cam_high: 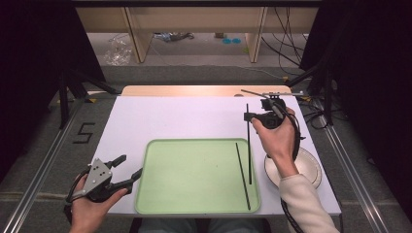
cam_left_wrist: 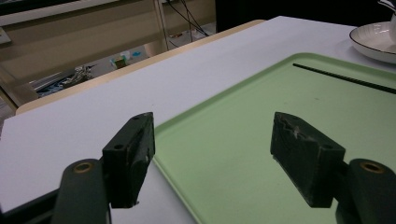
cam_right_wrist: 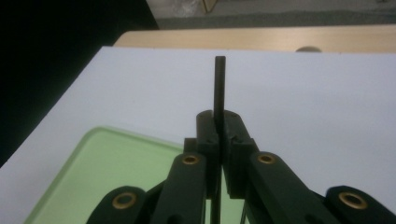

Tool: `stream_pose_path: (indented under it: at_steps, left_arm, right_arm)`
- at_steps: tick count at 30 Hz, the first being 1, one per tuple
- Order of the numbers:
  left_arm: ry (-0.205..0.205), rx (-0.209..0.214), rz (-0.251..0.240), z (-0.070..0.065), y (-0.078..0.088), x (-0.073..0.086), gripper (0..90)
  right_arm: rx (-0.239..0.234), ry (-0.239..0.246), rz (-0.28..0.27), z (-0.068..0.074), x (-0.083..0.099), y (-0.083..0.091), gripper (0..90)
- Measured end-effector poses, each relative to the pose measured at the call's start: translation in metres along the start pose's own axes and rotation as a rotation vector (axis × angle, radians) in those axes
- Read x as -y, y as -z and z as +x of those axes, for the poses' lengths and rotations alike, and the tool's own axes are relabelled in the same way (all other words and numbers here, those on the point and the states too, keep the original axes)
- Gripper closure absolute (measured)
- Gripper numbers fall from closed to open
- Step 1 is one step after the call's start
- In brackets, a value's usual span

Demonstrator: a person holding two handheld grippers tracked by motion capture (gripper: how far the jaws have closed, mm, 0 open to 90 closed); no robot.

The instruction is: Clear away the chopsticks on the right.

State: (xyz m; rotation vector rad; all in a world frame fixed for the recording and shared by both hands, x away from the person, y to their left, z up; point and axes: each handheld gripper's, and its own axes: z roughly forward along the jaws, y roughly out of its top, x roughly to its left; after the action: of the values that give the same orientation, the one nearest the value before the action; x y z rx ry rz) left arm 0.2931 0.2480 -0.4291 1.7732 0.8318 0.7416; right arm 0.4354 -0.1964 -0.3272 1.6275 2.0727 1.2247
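A thin black stick [cam_high: 249,155] hangs over the right part of the green tray [cam_high: 194,174], and my right gripper [cam_high: 249,116] is shut on it near its far end. In the right gripper view the stick [cam_right_wrist: 219,84] pokes up past the shut gripper [cam_right_wrist: 219,122]. A second black stick [cam_high: 243,175] lies flat in the tray at its right side, also seen as the stick [cam_left_wrist: 345,79] in the left gripper view. My left gripper [cam_high: 130,166] is open beside the tray's left edge, nothing between its fingers; the left gripper [cam_left_wrist: 212,135] straddles the tray rim [cam_left_wrist: 187,116].
A white plate [cam_high: 303,167] with a dark rim sits right of the tray, under the person's right wrist; the plate [cam_left_wrist: 373,39] also shows. The white board [cam_high: 170,119] lies bare behind the tray, with a wooden strip [cam_high: 194,91] at its far edge.
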Motion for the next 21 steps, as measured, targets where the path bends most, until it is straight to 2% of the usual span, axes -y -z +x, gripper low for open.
stream_pose_path:
  at_steps: [1, 2, 3, 5, 7, 9, 11, 12, 13, 14, 15, 16, 17, 18, 20, 21]
  left_arm:
    - [0.0, 0.0, -0.001, 0.0, 0.0, 0.0, 30.7]
    - [0.001, -0.001, -0.002, 0.0, 0.0, 0.0, 30.8]
    - [-0.001, -0.001, 0.0, 0.0, 0.0, 0.0, 30.8]
    - [0.0, 0.0, 0.0, 0.0, 0.0, 0.0, 30.7]
    - [-0.001, 0.0, 0.0, 0.0, 0.0, 0.0, 30.8]
    - [0.0, -0.001, -0.001, 0.0, 0.0, 0.0, 30.8]
    - [0.0, 0.0, -0.001, 0.0, 0.0, 0.0, 30.9]
    - [0.0, 0.0, -0.001, 0.0, 0.0, 0.0, 30.9]
    - [-0.001, -0.001, 0.0, 0.0, 0.0, 0.0, 30.9]
    - [0.0, 0.0, -0.001, 0.0, 0.0, 0.0, 30.9]
    - [-0.001, 0.0, -0.001, 0.0, 0.0, 0.0, 30.9]
    - [-0.001, 0.0, -0.001, 0.0, 0.0, 0.0, 30.9]
    - [0.0, 0.0, 0.0, 0.0, 0.0, 0.0, 30.9]
    - [-0.001, -0.001, -0.002, 0.0, 0.0, 0.0, 30.9]
    - [-0.003, -0.001, -0.002, 0.0, 0.0, 0.0, 30.9]
    - [-0.001, 0.0, -0.001, 0.0, 0.0, 0.0, 30.9]
  right_arm:
    - [0.0, 0.0, 0.0, 0.0, 0.0, 0.0, 88.0]
    - [0.01, -0.033, 0.045, 0.002, 0.002, -0.003, 88.0]
    - [0.006, -0.019, 0.04, 0.001, 0.003, -0.006, 88.0]
    - [0.013, -0.03, 0.054, 0.002, 0.003, -0.008, 88.0]
    - [0.032, -0.007, 0.086, -0.001, 0.006, -0.014, 88.0]
    - [0.031, 0.006, 0.092, -0.003, 0.007, -0.016, 88.0]
    - [0.049, -0.032, 0.123, -0.005, 0.009, -0.022, 88.0]
    - [0.049, -0.032, 0.123, -0.005, 0.009, -0.022, 88.0]
    - [0.063, -0.012, 0.126, -0.007, 0.011, -0.025, 88.0]
    - [0.079, -0.014, 0.135, -0.008, 0.013, -0.027, 88.0]
    - [0.084, -0.044, 0.17, -0.01, 0.015, -0.032, 88.0]
    - [0.084, -0.044, 0.17, -0.01, 0.015, -0.032, 88.0]
    - [0.111, -0.055, 0.182, -0.011, 0.018, -0.037, 88.0]
    - [0.108, -0.066, 0.197, -0.013, 0.02, -0.039, 88.0]
    - [0.117, -0.065, 0.194, -0.014, 0.021, -0.042, 88.0]
    - [0.125, -0.063, 0.216, -0.017, 0.024, -0.046, 87.9]
